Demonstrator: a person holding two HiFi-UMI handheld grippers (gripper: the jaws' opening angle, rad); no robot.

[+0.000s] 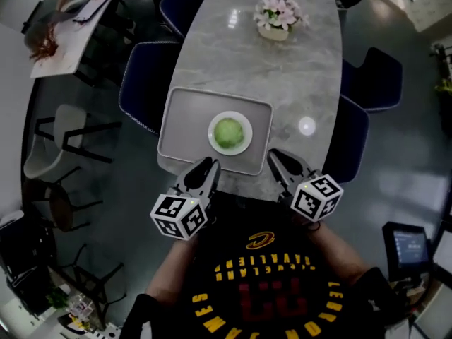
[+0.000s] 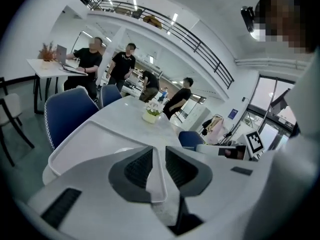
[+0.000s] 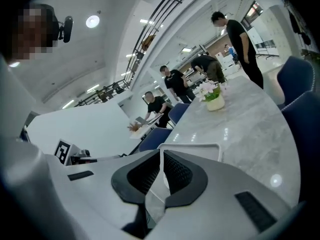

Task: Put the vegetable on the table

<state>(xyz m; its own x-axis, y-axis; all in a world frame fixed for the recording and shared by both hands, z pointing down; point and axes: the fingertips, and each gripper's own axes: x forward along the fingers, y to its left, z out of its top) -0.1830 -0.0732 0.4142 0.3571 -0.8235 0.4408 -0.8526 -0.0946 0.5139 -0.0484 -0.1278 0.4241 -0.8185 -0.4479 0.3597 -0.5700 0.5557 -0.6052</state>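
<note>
The jaws of the left gripper [image 2: 159, 151] are clamped on the near rim of a grey tray [image 1: 185, 122], the thin white edge pinched between the pads. The jaws of the right gripper [image 3: 161, 156] are all but together, gripping the same tray at its near right corner. A round green vegetable [image 1: 229, 133] sits on a white plate [image 1: 244, 147] in the tray, at the near end of the marble table [image 1: 233, 55]. A flower pot [image 1: 277, 18] stands at the far end, with blue chairs [image 1: 145, 83] alongside.
</note>
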